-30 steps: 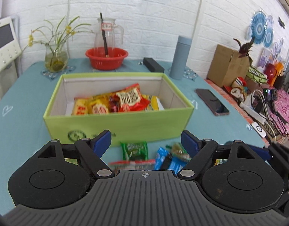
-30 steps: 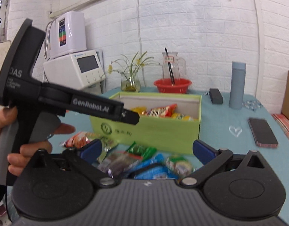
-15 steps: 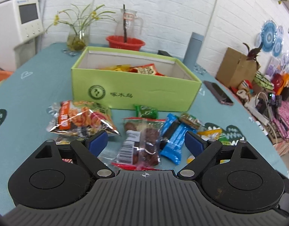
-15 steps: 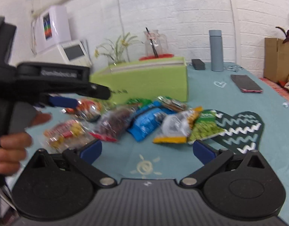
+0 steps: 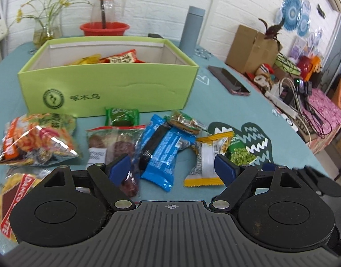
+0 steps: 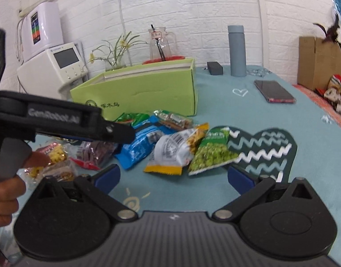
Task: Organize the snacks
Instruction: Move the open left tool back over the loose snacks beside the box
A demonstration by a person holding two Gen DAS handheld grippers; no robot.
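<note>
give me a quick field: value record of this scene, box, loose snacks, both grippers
box: green box, open, some packets already inside
loose snacks: on the teal table in front of the box, including blue packet, green pea packet, white-yellow packet
left gripper: open, empty, above the blue packet
right gripper: open, empty, near the pea packet

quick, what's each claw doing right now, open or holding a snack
Left claw: open, holding nothing, above the blue packet.
Right claw: open, holding nothing, just short of the green pea packet.
</note>
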